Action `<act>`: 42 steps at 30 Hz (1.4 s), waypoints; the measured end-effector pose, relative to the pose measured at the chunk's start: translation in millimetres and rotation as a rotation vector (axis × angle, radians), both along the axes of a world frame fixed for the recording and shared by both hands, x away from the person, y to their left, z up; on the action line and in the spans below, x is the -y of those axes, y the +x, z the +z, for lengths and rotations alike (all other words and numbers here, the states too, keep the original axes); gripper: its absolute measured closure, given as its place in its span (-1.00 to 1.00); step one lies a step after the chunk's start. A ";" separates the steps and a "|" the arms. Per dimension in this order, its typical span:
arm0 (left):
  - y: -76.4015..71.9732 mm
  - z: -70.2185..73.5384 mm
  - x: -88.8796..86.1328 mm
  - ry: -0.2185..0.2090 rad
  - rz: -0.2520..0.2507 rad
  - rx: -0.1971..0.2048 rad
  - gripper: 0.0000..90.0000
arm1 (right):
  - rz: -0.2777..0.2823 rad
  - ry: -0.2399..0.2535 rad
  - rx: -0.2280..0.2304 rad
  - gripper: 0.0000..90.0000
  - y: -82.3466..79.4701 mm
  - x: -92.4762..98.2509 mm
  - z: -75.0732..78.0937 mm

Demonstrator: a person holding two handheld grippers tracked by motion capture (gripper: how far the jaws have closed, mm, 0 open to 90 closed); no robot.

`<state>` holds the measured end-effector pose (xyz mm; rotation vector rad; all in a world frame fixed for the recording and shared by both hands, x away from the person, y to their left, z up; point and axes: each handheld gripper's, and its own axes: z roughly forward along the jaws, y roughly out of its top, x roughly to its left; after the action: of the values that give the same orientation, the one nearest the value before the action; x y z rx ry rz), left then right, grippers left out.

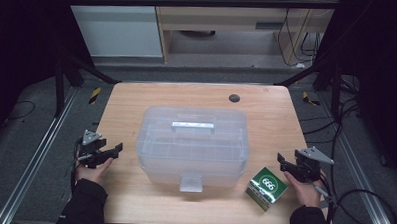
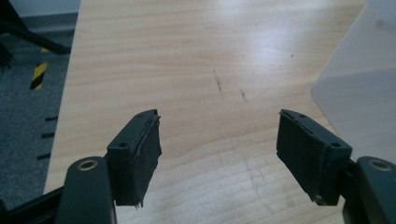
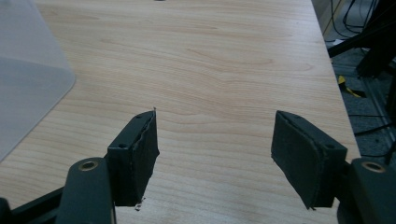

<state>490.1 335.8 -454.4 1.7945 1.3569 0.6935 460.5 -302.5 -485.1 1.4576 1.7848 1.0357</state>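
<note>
One lidded plastic box (image 1: pixel 193 142), one green carton (image 1: pixel 266 188) — two hand-held grippers, left (image 1: pixel 116 150) and right (image 1: pixel 281 161), both agape, empty.

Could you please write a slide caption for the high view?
Closed translucent storage box centred on the table, green carton beside it, open left tool and right tool flanking.

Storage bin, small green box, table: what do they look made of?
Storage bin: translucent frosted plastic; inner dividers show through the lid. Small green box: likely printed cardboard, slightly glossy, with sharp folded edges. Table: pale wood or wood-look laminate, with visible grain and soft glare.
</note>
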 end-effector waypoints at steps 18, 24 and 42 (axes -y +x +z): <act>-4.3 89.7 3.0 0.079 -0.196 0.123 -0.29 | 0.015 -0.029 -0.004 -0.27 0.4 -2.9 9.2; -3.2 107.1 11.2 0.139 -0.261 0.107 -0.29 | 0.013 -0.028 -0.006 -0.29 -0.1 -1.0 10.4; -8.8 154.1 49.7 0.349 -0.430 0.103 -0.32 | 0.019 -0.031 -0.015 -0.31 0.8 -1.6 9.7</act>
<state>481.3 286.2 -300.3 2.1982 0.7720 0.8030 461.3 -300.9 -475.4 1.4361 1.8210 1.0041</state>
